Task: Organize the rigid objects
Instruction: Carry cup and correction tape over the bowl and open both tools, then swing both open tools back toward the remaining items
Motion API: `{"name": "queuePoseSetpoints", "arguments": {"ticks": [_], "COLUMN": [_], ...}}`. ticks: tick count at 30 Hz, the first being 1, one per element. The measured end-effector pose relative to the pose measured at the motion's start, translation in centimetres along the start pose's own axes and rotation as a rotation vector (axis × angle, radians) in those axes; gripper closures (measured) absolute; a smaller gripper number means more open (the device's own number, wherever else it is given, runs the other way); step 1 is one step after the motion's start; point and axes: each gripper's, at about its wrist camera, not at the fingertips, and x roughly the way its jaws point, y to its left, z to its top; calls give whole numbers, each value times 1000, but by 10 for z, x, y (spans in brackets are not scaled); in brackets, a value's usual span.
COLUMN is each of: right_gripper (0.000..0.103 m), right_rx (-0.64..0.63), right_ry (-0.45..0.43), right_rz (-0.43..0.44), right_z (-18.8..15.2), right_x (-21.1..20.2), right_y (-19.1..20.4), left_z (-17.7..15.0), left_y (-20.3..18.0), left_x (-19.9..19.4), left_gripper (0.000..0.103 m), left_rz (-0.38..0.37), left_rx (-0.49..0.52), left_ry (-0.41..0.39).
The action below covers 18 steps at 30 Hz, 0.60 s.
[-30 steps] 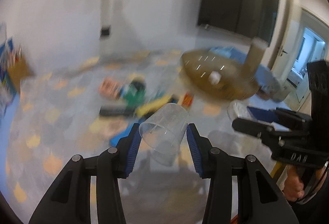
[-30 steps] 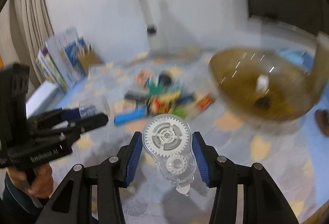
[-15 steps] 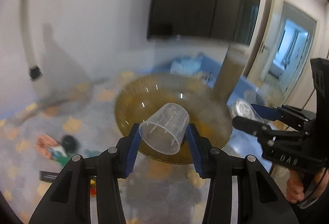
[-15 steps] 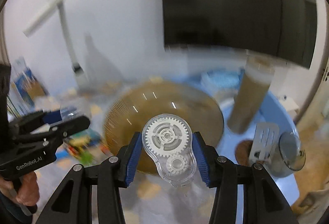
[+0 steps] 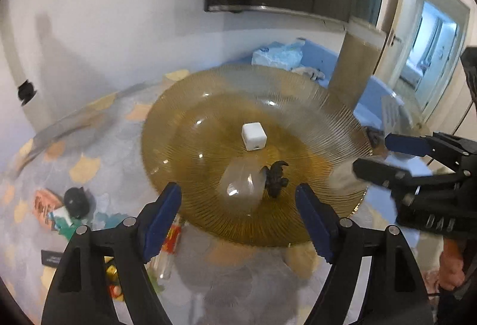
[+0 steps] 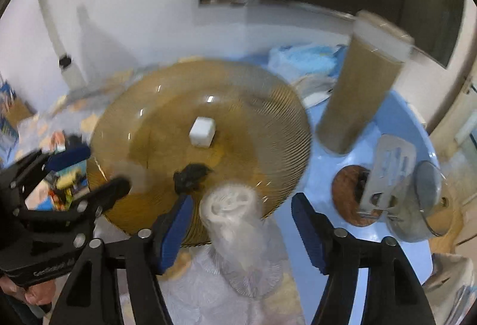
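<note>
Both grippers, left [image 5: 238,214] and right [image 6: 240,223], are opening, dropping the cup [image 5: 243,186] and the blurred gear case [image 6: 229,211] (held a second ago) toward the amber bowl [image 5: 179,116], so two more items look sorted.

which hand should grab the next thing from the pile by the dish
Left, probably: the pile lies beside the left gripper, jaws opening off the clear cup. The right gripper, opening off the tape dispenser, has the left one between it and the pile.

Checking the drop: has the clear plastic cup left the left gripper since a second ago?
Yes. The clear plastic cup was between the left gripper's pads; those jaws are opening, and it now lies clear of them over the amber glass plate.
</note>
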Motion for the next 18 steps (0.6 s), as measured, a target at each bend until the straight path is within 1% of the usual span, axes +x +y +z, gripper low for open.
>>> {"name": "queuePoseSetpoints", "arguments": {"ticks": [3, 5, 7, 8, 10, 14, 15, 16, 17, 18], "right_gripper": [36, 36, 35, 34, 33, 33, 31, 28, 22, 19], "right_rx": [45, 75, 100, 105, 101, 34, 10, -15, -36, -59], "right_ry": [-51, -81, -111, -125, -147, -183, -190, -194, -197, -199], "right_rz": [1, 16, 46, 66, 110, 180, 201, 224, 245, 267], "right_z": [-2, -2, -2, -2, -3, -8, -10, -13, -18, -24], "right_x": [-19, -35, -50, -57, -69, -87, -91, -94, -96, -96], "right_y": [-7, -10, -9, -6, 4, 45, 58, 72, 85, 99], "left_z": [-8, -13, -20, -26, -35, -63, -73, -79, -89, -99], "left_y": [19, 36, 53, 64, 77, 109, 118, 124, 132, 140], "left_x": [-29, -49, -72, -89, -111, -161, -173, -179, -185, -190], "left_gripper": [26, 26, 26, 26, 26, 26, 25, 24, 23, 23], "left_rz": [33, 41, 51, 64, 95, 172, 191, 202, 214, 224], "left_rx": [-32, -76, -127, -153, -182, -261, -288, -306, -329, -349], "left_ry": [-44, -68, -98, -124, -158, -233, -249, -257, -264, -266]}}
